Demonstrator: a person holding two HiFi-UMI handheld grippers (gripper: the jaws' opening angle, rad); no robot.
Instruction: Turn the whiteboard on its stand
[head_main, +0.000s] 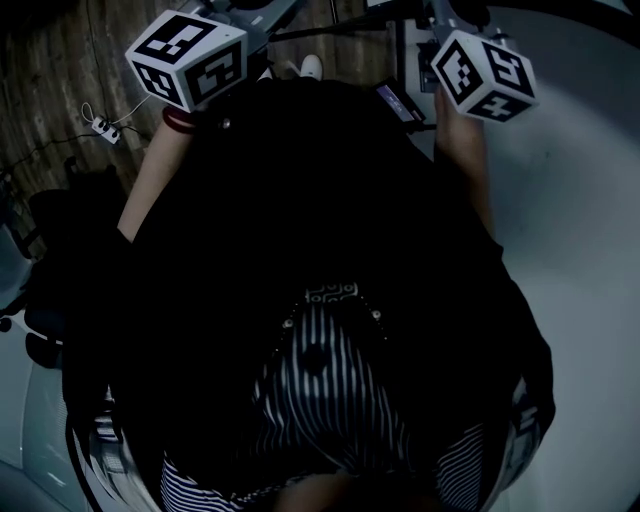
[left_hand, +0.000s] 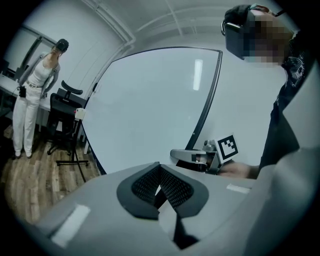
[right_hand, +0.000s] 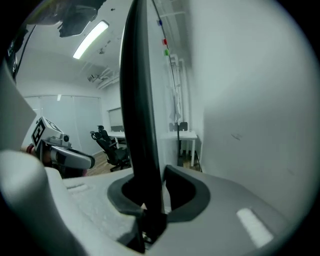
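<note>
We see the right gripper (right_hand: 148, 202) jaws clamped on the dark frame edge (right_hand: 140, 100) of the large white whiteboard (left_hand: 150, 100); left gripper (left_hand: 160, 184) jaws together, empty, facing its panel. Best, we judge: hold firm, swing slowly.

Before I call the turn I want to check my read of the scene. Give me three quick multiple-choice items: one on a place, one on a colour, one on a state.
1. In the left gripper view, where is the office chair relative to the whiteboard?
A. To its left, near a standing person
B. To its right
C. In front of its middle

2. What colour is the whiteboard's frame?
A. Red
B. Yellow
C. Black

3. What state is the right hand-held gripper in?
A. Open, nothing between the jaws
B. Shut on the frame
C. Shut on a marker pen

Answers:
1 A, the chair sits beyond the board's left edge, beside the person.
2 C, the bar looks black in both gripper views.
3 B, the right gripper view shows the dark bar clamped between the pads.
</note>
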